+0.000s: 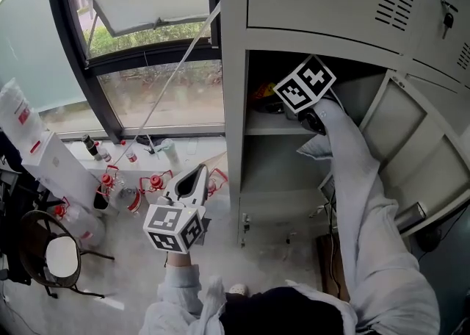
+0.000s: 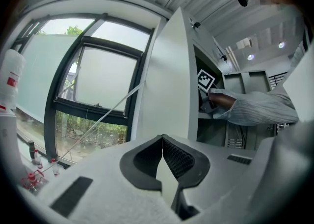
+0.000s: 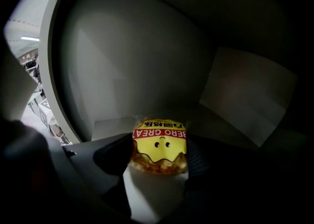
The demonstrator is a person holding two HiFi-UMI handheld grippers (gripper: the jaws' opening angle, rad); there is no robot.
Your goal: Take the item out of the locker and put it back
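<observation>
Locker interior: it was dark in your right gripper view, where only grey walls and a paler panel on the right could be made out.
Right claw tips: in the head view they were hidden inside the locker (image 1: 235,106), above its shelf (image 1: 272,126). Only the marker cube (image 1: 305,84) and your sleeve (image 1: 360,179) showed there.
Right claw (image 3: 159,149): its own view showed it closed on the snack packet (image 3: 159,142), with a pad pressing on each side.
Snack packet: you held it inside the locker, in the space above the shelf. Whether it touched the shelf could not be told.
Writing: a red band on the packet carried white letters, of which "ERO" and "GREA" could be read. The ends were lost round the folds. Small characters above the band were too blurred to read. Below it was a yellow shape with two dot eyes and a small mouth.
Left claw (image 2: 162,142): its jaws were together with nothing between them. You held it level before the window (image 1: 161,98), well apart from the locker.
Red-capped bottles (image 1: 121,186): they stood on the floor by the window, and their labels were too small to read.
</observation>
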